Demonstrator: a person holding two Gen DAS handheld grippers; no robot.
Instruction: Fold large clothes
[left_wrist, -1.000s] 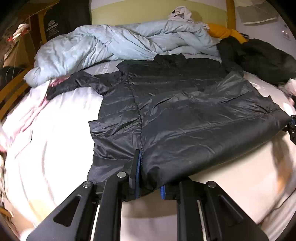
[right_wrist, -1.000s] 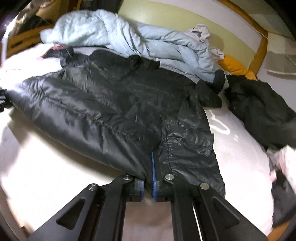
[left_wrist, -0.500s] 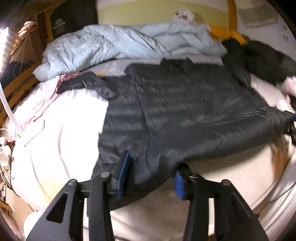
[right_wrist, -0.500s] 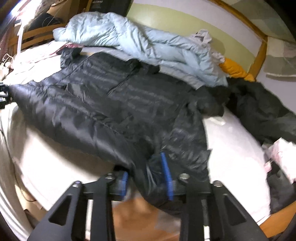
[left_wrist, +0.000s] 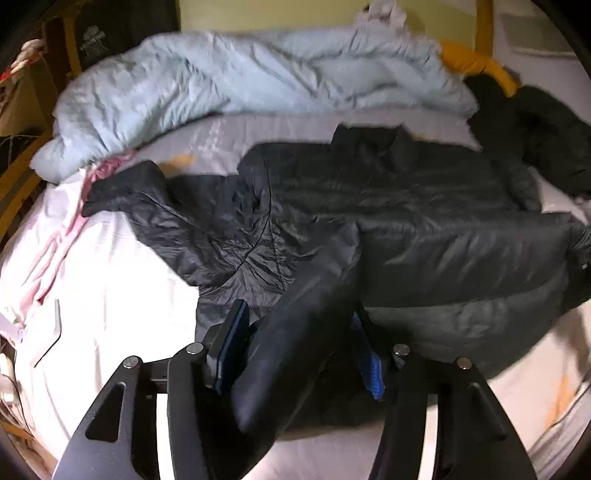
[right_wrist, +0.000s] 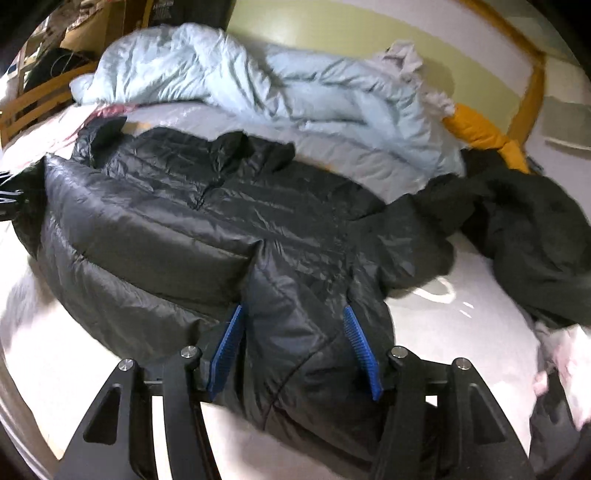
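Your black puffer jacket (left_wrist: 424, 229) lies spread across the white bed sheet (left_wrist: 122, 295), collar toward the light blue duvet (left_wrist: 240, 77) bunched along the headboard side. One sleeve reaches out to the left in the left wrist view, ending beside a pink cloth (left_wrist: 74, 221).

Your left gripper (left_wrist: 299, 350): jaws have just been opening and stand spread. A raised fold of the jacket's hem sits between the blue pads (left_wrist: 231, 347); whether it touches either pad you cannot tell through the blur, but it is not pinched.

Your right gripper (right_wrist: 291, 350): jaws have likewise just been opening, now spread. The jacket's other hem corner bulges up between its blue pads (right_wrist: 225, 350), with a gap showing at each side.

A second dark garment (right_wrist: 524, 236) is heaped at the jacket's right in the right wrist view, near an orange-yellow item (right_wrist: 480, 133).
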